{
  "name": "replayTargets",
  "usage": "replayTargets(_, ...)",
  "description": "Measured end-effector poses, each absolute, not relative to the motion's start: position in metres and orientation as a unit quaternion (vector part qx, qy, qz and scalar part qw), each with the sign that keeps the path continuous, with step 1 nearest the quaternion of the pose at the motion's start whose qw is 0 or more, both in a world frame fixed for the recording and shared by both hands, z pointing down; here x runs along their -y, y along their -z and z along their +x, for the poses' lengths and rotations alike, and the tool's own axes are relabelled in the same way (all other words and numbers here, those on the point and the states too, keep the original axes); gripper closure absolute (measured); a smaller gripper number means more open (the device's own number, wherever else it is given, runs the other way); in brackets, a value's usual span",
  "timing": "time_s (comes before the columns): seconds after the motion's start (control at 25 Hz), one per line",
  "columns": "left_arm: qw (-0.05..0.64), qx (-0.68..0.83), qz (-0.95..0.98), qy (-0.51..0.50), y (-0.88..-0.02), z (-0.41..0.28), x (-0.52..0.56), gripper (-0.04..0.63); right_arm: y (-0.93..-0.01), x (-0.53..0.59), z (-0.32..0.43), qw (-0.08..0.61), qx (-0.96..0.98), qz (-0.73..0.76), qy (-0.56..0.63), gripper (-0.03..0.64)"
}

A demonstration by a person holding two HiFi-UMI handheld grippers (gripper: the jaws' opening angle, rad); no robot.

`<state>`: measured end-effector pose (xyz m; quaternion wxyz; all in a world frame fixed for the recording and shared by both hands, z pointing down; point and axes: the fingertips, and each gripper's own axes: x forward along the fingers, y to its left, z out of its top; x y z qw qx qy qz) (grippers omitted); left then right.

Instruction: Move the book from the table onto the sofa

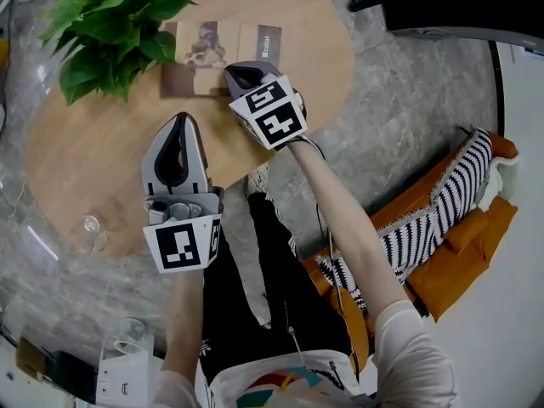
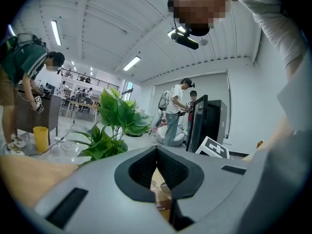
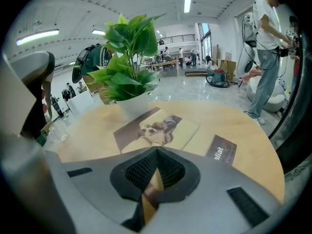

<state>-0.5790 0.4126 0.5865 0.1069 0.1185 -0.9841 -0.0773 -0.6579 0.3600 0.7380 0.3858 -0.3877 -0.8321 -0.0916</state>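
The book (image 1: pixel 212 58), a tan and brown cover with a picture on it, lies flat on the round wooden table (image 1: pixel 102 151) at its far side, beside a potted plant. My right gripper (image 1: pixel 240 75) hangs just above the book's near right corner, tilted down, jaws shut with nothing in them. In the right gripper view the book (image 3: pixel 156 128) lies right ahead of the closed tips (image 3: pixel 157 149). My left gripper (image 1: pixel 181 119) hovers over the table's middle, nearer to me, pointing almost level; its tips (image 2: pixel 157 148) meet and hold nothing.
A leafy potted plant (image 1: pixel 110 24) stands at the book's left. A clear glass (image 1: pixel 92 225) sits by the table's near left edge. The orange sofa (image 1: pixel 476 253) with a striped blanket (image 1: pixel 442 211) is at my right. People (image 3: pixel 265 48) stand beyond the table.
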Motion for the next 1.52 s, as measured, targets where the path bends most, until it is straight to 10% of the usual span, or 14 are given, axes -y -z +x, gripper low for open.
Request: replayTargets(1.52, 0.147, 0.968, 0.195, 0.055, -0.605, -0.556, -0.324, 0.589, -0.759, -0.242, -0.513, 0.454, 0.827, -0.327, 0.057, 0.604)
